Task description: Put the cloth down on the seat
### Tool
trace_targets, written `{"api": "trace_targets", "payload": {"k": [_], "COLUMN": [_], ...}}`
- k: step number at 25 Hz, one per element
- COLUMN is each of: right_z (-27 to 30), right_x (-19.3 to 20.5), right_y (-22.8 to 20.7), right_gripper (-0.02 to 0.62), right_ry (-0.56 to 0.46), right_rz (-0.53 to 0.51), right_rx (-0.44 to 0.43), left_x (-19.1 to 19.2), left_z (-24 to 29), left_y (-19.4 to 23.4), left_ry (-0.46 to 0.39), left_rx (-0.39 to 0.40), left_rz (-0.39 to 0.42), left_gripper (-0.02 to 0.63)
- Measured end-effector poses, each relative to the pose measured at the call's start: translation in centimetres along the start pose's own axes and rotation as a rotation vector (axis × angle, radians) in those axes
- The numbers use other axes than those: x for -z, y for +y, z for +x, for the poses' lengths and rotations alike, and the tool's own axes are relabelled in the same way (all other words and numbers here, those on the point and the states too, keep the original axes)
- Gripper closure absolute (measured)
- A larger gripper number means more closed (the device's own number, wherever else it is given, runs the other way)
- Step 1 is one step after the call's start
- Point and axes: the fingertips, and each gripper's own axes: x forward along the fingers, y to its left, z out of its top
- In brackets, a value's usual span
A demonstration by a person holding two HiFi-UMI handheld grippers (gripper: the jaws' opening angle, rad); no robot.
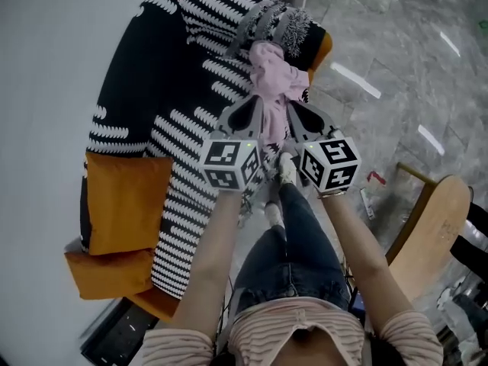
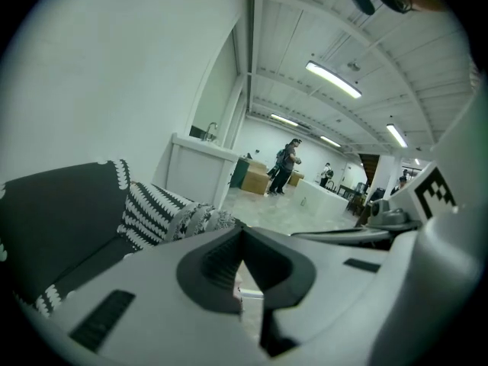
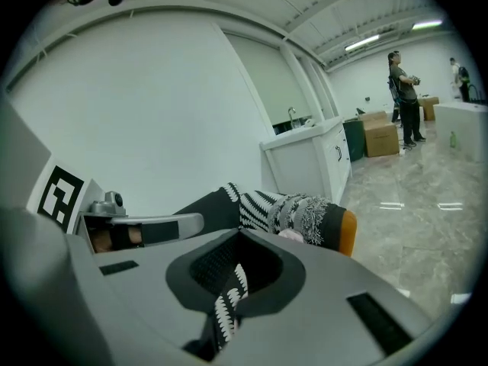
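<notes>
A pink cloth [image 1: 268,75] lies crumpled on the sofa seat [image 1: 191,97], which has a black-and-white patterned cover. Its near end reaches down between my two grippers. My left gripper [image 1: 258,104] hovers at the cloth's left side, jaws shut with nothing between them; in the left gripper view its tips [image 2: 242,229] meet in front of the floor. My right gripper [image 1: 291,107] is at the cloth's right side, also shut. In the right gripper view its tips [image 3: 240,233] meet, only the patterned cover shows behind them, and a bit of pink cloth [image 3: 290,235] peeks over the jaw.
Orange cushions [image 1: 126,200] sit at the sofa's near left end. A wooden chair [image 1: 435,227] stands at the right on the grey marble floor [image 1: 396,67]. The person's jeans-clad legs [image 1: 293,242] are below the grippers. A white counter [image 2: 198,170] and distant people are beyond.
</notes>
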Motion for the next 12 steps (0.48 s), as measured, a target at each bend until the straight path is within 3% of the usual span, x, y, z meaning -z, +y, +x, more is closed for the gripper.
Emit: {"api": "trace_targets", "payload": {"k": [12], "right_z": [-5.3], "right_x": [-3.5], "right_y": [5.4], "right_gripper": [0.588], "right_ry": [-0.115], "right_rz": [-0.068], "right_rx": [-0.037], "left_x": [-3.9], "left_z": [-6.8], "left_y": [-2.7], "left_ry": [-0.126], "left_rx": [0.023], "left_rz": [0.046], "left_gripper": [0.594]}}
